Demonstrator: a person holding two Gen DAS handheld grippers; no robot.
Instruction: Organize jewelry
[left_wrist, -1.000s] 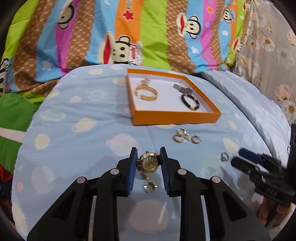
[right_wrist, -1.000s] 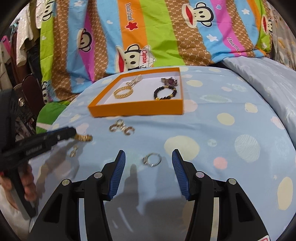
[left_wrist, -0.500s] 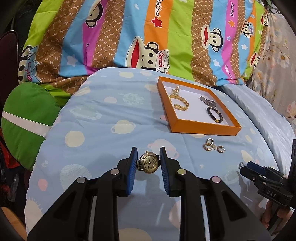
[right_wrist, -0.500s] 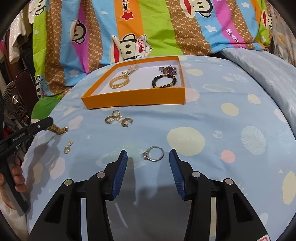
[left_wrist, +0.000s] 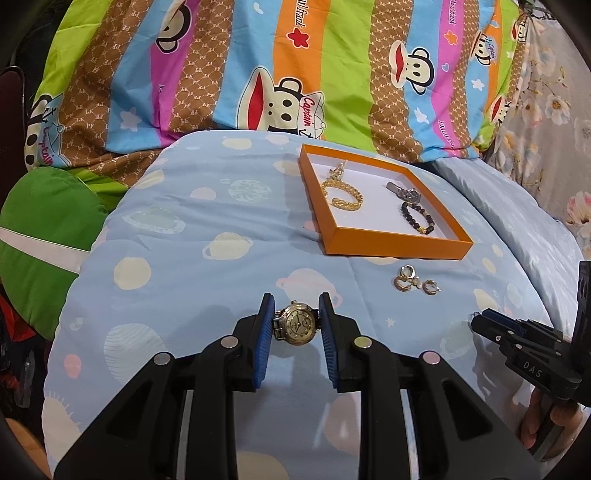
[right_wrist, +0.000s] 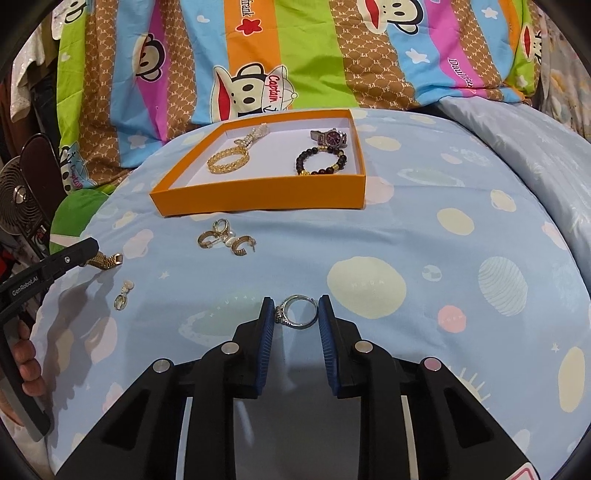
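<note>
My left gripper (left_wrist: 296, 301) is shut on a gold watch (left_wrist: 295, 325), held by its case above the blue bedspread. Its gold strap (right_wrist: 107, 260) hangs from the left gripper (right_wrist: 92, 247) in the right wrist view. The jaws of my right gripper (right_wrist: 296, 301) are closing, and a silver ring (right_wrist: 281, 314) sits between them, touching both blue pads. In the left wrist view the right gripper (left_wrist: 480, 317) is low at the right. The orange tray (right_wrist: 258, 201) lies further back, holding a gold bracelet (right_wrist: 227, 162), a dark bead bracelet (right_wrist: 321, 162) and a purple-faced watch (right_wrist: 332, 137).
Gold hoop earrings (right_wrist: 225, 238) lie in front of the tray, and a small drop earring (right_wrist: 123, 295) lies near the left gripper. A striped cartoon blanket (right_wrist: 314, 55) is piled behind. A green cushion (left_wrist: 40, 229) and a fan (right_wrist: 14, 199) are off the bed's left side.
The right jaws have narrowed from wide apart until the pads meet the silver ring. The left gripper has kept the watch, and its view has swung left, so the tray sits further right.
</note>
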